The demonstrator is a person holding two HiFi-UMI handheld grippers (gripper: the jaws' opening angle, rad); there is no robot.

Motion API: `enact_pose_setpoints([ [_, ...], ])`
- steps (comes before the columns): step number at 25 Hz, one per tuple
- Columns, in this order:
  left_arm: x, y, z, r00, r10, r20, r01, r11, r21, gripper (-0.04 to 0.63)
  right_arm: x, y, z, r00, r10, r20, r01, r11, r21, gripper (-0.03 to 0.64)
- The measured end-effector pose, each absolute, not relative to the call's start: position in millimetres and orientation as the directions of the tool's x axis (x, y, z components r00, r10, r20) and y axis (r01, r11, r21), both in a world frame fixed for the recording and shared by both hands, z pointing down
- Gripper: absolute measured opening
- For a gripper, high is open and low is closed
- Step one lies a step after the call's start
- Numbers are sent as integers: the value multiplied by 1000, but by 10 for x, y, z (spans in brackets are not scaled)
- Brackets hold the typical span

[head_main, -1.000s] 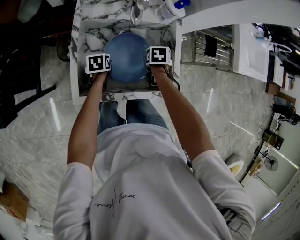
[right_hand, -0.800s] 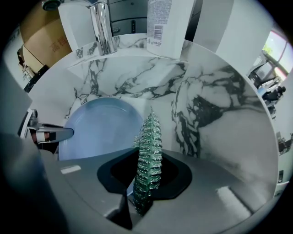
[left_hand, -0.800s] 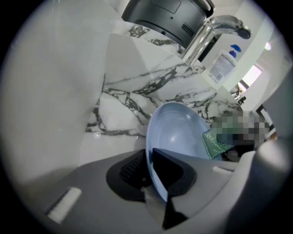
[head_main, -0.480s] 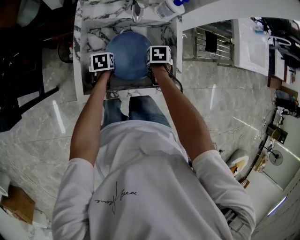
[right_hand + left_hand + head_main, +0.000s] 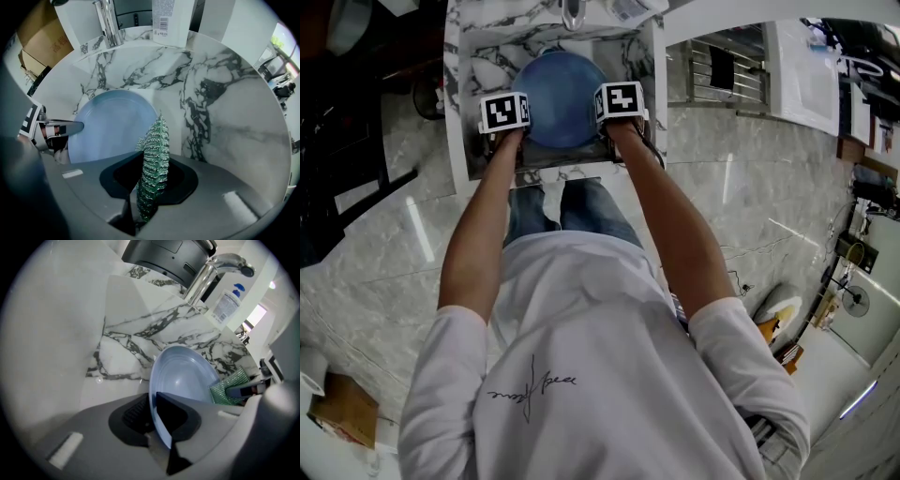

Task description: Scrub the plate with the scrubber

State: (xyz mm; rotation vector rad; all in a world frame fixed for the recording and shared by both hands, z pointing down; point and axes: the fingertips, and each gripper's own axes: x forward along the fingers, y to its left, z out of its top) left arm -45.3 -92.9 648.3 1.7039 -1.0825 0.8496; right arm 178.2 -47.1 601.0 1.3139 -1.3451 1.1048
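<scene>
A round blue plate [image 5: 561, 94] stands tilted in the marble sink [image 5: 478, 70]. My left gripper [image 5: 508, 133] is shut on its left rim. In the left gripper view the rim [image 5: 154, 394] runs down between the jaws of the left gripper [image 5: 157, 425]. My right gripper [image 5: 619, 124] is shut on a green mesh scrubber [image 5: 153, 150], which stands on edge between its jaws. That scrubber [image 5: 228, 387] sits at the plate's right rim. The right gripper view shows the plate [image 5: 112, 124] with the left gripper [image 5: 58, 129] pinching its edge.
A chrome faucet [image 5: 211, 268] rises at the sink's back, and a white pump bottle [image 5: 228, 301] stands beside it on the counter. The sink's marble walls [image 5: 225, 93] close in on all sides. A cardboard box [image 5: 37, 42] lies beyond the sink.
The right gripper with the scrubber has shifted a little toward the plate. The left gripper and the plate have stayed put. The head view has drifted slightly.
</scene>
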Motion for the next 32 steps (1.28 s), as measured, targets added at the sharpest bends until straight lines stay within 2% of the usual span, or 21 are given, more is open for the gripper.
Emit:
enact_pose_setpoints([
  [15,-450,-930,6473,384,-291,876,-921,-183,343,88,1547,-246,6078,-184,-16,983,-983,25,-184,64],
  [32,-446,-934,6475,391,-295,872,-919,-176,352,88,1293,-123,6165,-335,90,938,-942,-15,-335,64],
])
